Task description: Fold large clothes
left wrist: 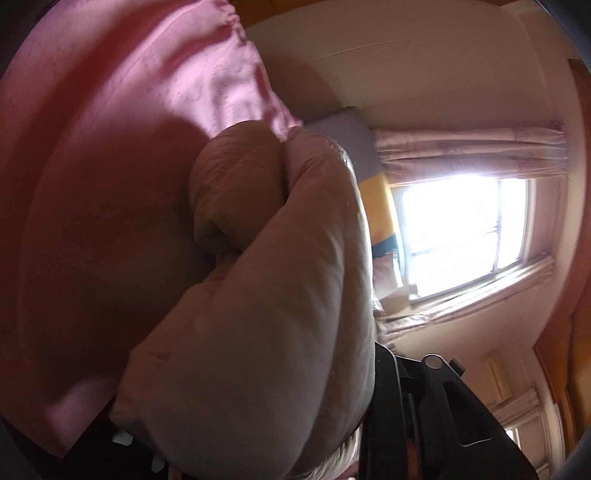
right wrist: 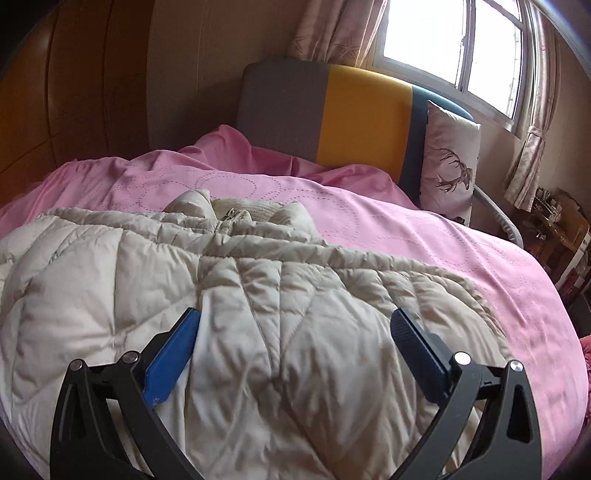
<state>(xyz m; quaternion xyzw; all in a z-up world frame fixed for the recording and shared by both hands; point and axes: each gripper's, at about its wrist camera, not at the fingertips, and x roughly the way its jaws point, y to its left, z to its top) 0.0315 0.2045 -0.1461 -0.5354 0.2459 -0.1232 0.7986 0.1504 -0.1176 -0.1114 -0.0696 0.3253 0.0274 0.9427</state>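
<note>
Two jaws, pink bedspread (right wrist: 369, 206), bright window (right wrist: 424, 33): left tight on jacket (right wrist: 258, 295), right wide open.

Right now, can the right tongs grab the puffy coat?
Probably yes. The right tongs stand open right over the puffy coat on the pink bedspread, with nothing between them.

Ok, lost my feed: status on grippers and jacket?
Left gripper shut on jacket fold. Right gripper open above jacket. Jacket on pink bed cover. Nothing in the way.

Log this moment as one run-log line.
left gripper: shut on puffy jacket | right gripper: open above jacket | surface: pink bedspread
</note>
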